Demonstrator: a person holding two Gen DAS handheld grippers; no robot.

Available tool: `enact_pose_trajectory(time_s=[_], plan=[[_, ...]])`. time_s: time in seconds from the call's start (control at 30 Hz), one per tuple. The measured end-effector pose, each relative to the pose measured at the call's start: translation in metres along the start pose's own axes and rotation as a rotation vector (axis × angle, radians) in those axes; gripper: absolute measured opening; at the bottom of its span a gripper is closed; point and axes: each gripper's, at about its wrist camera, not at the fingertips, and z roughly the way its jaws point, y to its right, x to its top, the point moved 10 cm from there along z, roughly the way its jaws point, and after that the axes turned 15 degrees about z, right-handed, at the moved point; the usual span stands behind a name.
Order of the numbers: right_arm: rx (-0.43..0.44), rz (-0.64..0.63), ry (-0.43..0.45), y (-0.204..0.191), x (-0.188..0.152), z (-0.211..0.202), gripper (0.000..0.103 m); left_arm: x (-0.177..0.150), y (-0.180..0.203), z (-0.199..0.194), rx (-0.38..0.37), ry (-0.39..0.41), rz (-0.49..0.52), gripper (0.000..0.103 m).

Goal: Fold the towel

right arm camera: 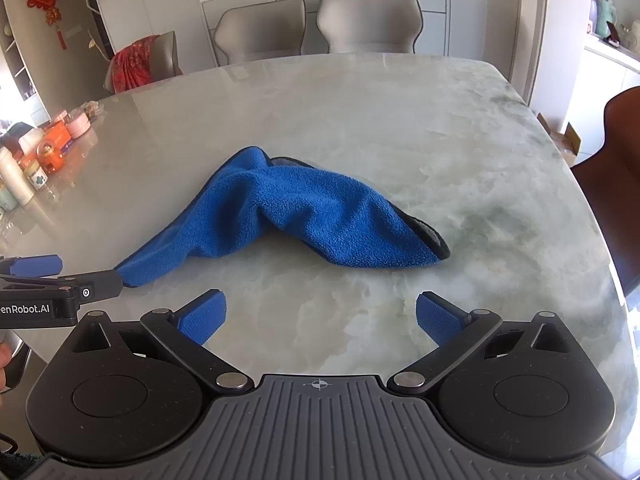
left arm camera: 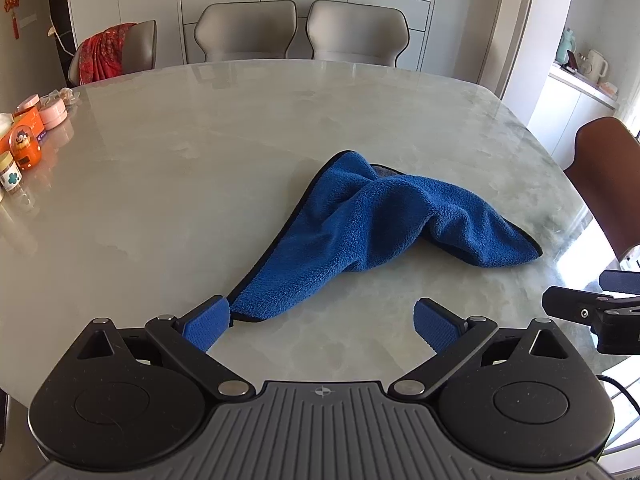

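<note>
The blue towel [left arm camera: 372, 220] is seen rumpled in a ridge on the marble desk [left arm camera: 200, 152], its near corner touching one pad of the left gripper [left arm camera: 322, 322]. The fingers of both grippers are spread wide, nothing clasped; the right gripper [right arm camera: 320, 318] is held just short of the towel. Jars [left arm camera: 10, 170] are grouped at the desk's left edge, contents unclear.
</note>
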Motion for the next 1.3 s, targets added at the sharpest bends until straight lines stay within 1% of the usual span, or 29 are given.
enact_pose_trajectory(time_s=[0.27,0.63,1.3], plan=[[0.003,0.001,0.003,0.000,0.003,0.002,0.102,-0.001,-0.001,0.002,0.008,-0.009,0.000,0.101],[-0.007,-0.002,-0.011,0.000,0.001,0.008,0.102,-0.003,-0.008,0.003,-0.007,-0.010,-0.008,0.101],[-0.018,-0.007,-0.040,-0.004,0.005,0.022,0.102,0.008,-0.012,0.016,-0.017,-0.035,0.002,0.101]])
